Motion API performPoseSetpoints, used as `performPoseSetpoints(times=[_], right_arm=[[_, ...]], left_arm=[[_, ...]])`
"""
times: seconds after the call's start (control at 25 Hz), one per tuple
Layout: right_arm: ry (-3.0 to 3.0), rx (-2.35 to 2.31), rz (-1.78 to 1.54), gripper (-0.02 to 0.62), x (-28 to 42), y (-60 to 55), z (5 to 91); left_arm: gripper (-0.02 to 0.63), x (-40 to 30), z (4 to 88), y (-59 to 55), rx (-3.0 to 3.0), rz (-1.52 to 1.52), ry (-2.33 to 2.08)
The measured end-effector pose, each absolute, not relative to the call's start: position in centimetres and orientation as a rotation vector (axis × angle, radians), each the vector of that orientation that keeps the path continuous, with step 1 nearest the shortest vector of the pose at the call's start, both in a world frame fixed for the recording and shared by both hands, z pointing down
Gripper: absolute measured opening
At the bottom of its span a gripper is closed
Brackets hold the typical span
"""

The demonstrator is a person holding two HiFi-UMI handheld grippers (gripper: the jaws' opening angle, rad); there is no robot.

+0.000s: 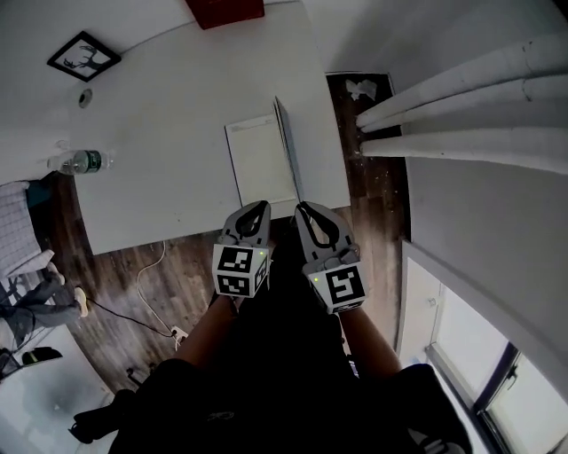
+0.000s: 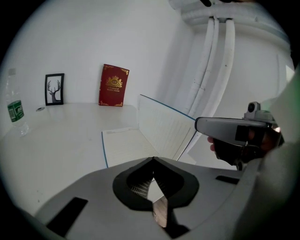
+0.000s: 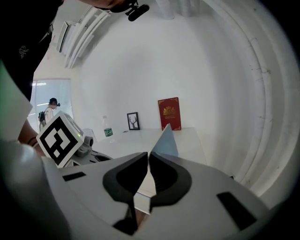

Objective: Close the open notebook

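Observation:
The notebook lies on the white table [image 1: 160, 133] near its right edge. Its left page [image 1: 260, 161] [image 2: 124, 145] lies flat. The right leaf with the blue cover [image 1: 286, 142] [image 2: 164, 129] [image 3: 166, 140] stands nearly upright. My right gripper [image 1: 304, 207] [image 3: 147, 154] is shut on the near lower edge of that raised leaf, which rises from between its jaws. In the left gripper view the right gripper [image 2: 225, 129] touches the leaf's edge with its tip. My left gripper [image 1: 258, 206] [image 2: 151, 159] hovers at the notebook's near edge, shut and empty.
A red book [image 1: 224, 11] [image 2: 113, 85] and a framed deer picture [image 1: 83, 56] [image 2: 54, 88] lean against the far wall. A water bottle [image 1: 82, 161] [image 2: 16, 112] stands at the table's left. White pipes [image 1: 461, 106] run along the right. A cable [image 1: 151, 266] crosses the wood floor.

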State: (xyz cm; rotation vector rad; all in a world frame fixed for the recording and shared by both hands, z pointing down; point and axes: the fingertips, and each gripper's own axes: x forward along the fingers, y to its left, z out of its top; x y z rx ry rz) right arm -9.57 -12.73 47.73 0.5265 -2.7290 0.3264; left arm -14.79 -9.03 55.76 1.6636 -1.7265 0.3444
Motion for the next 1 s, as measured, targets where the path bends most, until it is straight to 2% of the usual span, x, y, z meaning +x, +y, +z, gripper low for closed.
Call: performPoseSetpoints(times=[1.0], right_arm=[[-2.62, 0.162, 0.19, 0.037, -16.2, -6.7, 53.5]], left_arm=[[0.002, -21.0, 57.4, -2.7, 1.396, 0.179, -1.903]])
